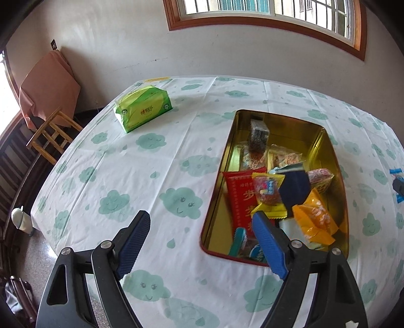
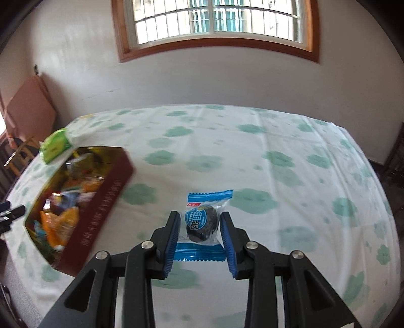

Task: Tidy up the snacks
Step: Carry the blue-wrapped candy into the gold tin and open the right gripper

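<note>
a desk (image 1: 156, 161) covered with a cloud-print cloth is seen under a window (image 2: 214, 22). a tin (image 1: 325, 141) full of snacks is set on it, with a green tissue pack (image 1: 144, 111) beyond. the left gripper (image 1: 202, 242) is held released and empty beside the tin. a blue-wrapped snack (image 2: 202, 222) is clenched between the right gripper (image 2: 200, 239) fingers, to the right of the tin.

Glossy gold metal tin (image 1: 325, 141), matt cloth tablecloth (image 1: 156, 156).

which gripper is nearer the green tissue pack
Left. The left gripper hangs open at the tin's near-left corner; the green tissue pack lies beyond it. The right gripper is past the tin's far side.
</note>
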The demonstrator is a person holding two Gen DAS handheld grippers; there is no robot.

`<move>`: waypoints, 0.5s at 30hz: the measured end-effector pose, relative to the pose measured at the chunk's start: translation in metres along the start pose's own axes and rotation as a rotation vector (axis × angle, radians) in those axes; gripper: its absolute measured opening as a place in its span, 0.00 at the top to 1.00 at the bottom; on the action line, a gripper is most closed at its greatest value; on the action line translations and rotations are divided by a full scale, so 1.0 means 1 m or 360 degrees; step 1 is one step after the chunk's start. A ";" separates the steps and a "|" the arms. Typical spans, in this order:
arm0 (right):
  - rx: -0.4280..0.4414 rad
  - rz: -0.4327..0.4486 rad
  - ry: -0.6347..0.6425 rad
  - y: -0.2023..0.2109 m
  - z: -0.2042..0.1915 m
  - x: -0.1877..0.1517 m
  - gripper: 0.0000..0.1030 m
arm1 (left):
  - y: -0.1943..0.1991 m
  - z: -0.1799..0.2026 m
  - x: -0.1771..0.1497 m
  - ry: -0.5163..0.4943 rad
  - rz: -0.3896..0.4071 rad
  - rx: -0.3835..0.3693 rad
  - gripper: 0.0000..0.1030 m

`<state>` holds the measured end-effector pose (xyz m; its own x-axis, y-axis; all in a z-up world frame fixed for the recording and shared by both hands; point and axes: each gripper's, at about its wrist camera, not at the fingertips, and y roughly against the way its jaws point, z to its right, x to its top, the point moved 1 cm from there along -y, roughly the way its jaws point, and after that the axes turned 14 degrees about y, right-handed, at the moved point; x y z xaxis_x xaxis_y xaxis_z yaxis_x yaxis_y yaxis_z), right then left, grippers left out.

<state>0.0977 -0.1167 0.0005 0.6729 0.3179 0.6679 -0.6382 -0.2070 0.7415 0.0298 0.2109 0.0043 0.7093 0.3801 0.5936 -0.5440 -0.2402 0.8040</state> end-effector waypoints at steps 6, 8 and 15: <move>0.0134 0.0018 0.0069 -0.001 -0.049 0.017 0.68 | -0.001 -0.011 -0.001 0.0035 -0.0009 0.0006 0.22; 0.0167 0.0032 0.0099 -0.001 -0.063 0.023 0.68 | -0.002 -0.013 -0.001 0.0036 -0.0012 0.0008 0.22; 0.0264 0.0068 0.0174 0.001 -0.102 0.042 0.68 | -0.002 -0.016 -0.002 0.0041 -0.0014 0.0011 0.22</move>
<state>0.0868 -0.0097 0.0227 0.5960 0.4024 0.6949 -0.5891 -0.3689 0.7189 0.0225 0.2250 0.0014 0.7025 0.4050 0.5852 -0.5345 -0.2427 0.8096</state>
